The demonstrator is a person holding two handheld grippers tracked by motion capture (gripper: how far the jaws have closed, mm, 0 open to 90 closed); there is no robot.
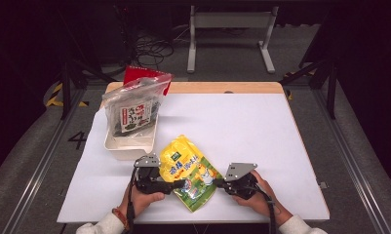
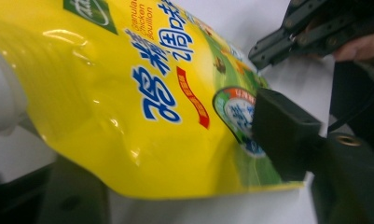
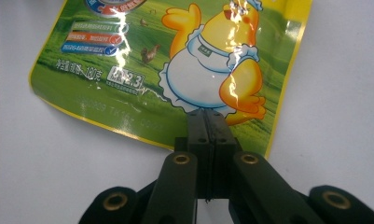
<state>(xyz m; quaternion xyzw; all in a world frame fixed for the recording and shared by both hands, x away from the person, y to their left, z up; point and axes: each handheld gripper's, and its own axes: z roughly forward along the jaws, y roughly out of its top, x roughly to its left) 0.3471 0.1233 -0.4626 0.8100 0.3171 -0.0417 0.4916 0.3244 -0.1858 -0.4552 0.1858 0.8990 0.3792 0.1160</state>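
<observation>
A yellow and green pouch of chicken bouillon [image 1: 188, 173] lies near the table's front edge, between my two grippers. My left gripper [image 1: 179, 184] comes in from the left. In the left gripper view its jaws stand on both sides of the pouch [image 2: 142, 93], one pad [image 2: 273, 135] against the printed face and the other under it, so the left gripper [image 2: 166, 163] is shut on the pouch. My right gripper [image 1: 218, 183] comes in from the right. It [image 3: 205, 116] is shut, jaws pressed together, with the tips resting on the pouch's green lower corner [image 3: 142, 102].
A white tray [image 1: 129, 146] stands at the back left. It holds a clear zip bag with a dark seaweed packet [image 1: 134, 109], and a red packet [image 1: 144, 74] stands behind it. White table surface [image 1: 242, 126] stretches to the right and back.
</observation>
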